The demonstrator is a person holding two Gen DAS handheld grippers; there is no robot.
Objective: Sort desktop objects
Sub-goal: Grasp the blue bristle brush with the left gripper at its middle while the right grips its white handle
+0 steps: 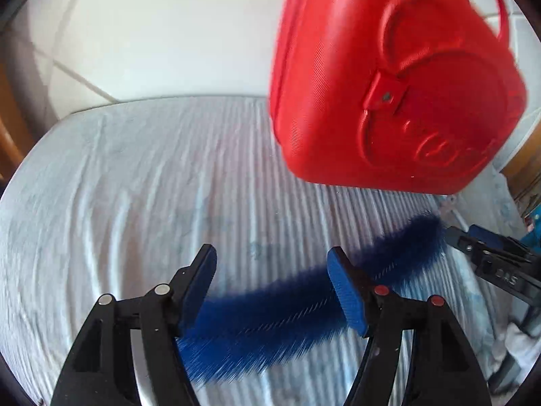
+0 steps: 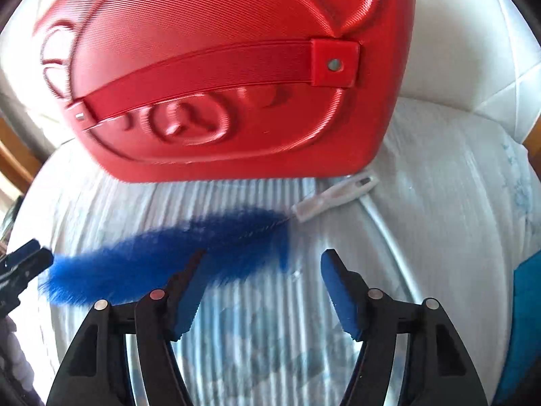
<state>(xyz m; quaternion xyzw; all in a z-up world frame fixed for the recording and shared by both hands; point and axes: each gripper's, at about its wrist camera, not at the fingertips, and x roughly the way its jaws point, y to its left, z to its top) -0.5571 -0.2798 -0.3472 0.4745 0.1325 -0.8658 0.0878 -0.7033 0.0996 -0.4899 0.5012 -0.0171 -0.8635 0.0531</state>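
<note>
The fluffy blue bristle brush with a clear plastic handle (image 2: 162,260) lies loose on the rumpled pale striped cloth (image 1: 135,176), near the big red moulded plastic case with a strap (image 2: 219,67) – probably the bin it is bound for. Both tongs stand spread: the left gripper (image 1: 272,280) straddles the bristles without pinching them, and the right gripper (image 2: 263,287) hangs empty just beside them. Motion blur smears the bristles; the case's top is cut off, so any opening stays hidden.
</note>
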